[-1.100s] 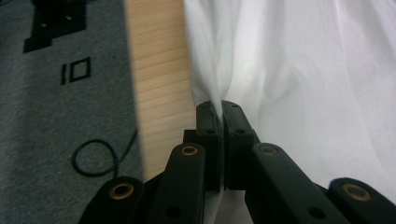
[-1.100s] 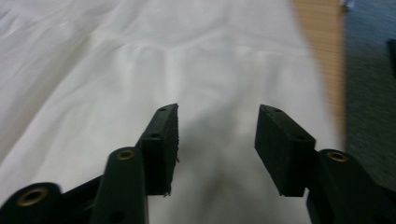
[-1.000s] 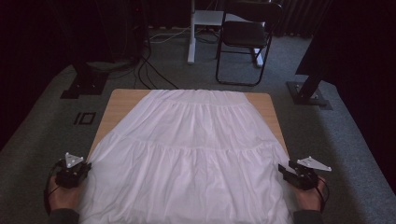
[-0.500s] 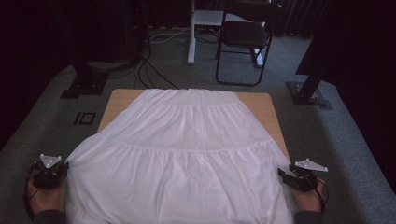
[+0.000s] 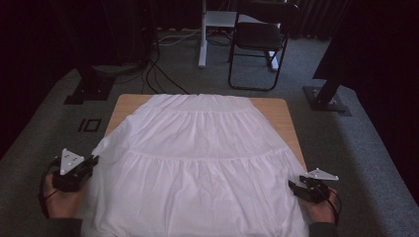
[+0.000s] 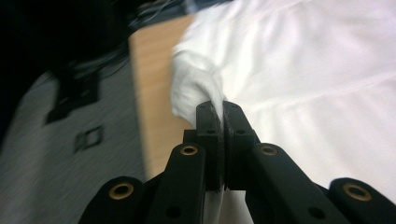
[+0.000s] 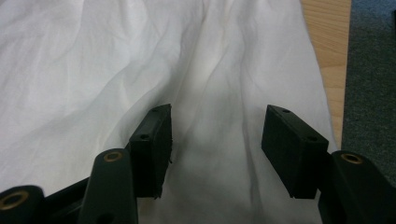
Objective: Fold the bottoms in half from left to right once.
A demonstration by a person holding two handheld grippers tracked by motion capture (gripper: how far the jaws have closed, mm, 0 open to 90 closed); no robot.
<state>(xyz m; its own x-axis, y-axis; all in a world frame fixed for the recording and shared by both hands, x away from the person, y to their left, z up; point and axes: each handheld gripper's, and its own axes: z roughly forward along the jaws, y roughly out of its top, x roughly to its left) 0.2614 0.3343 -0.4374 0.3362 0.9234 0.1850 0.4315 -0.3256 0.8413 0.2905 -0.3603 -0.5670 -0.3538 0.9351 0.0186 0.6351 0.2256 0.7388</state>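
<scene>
Covering 1 table, 1 white skirt, left tongs clamped on it, right tongs apart.

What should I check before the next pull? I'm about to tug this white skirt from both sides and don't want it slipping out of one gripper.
1. Left gripper clamped on cloth: ok, its jaws are shut on a bunched edge of the white skirt.
2. Right gripper clamped on cloth: not ok, its jaws stand open with the skirt's fabric lying between them.
3. Right gripper at the skirt's edge: ok, it sits by the near right side.
4. Skirt on the table: ok, spread over most of it.
5. Fabric snagged underneath: cannot tell.
</scene>
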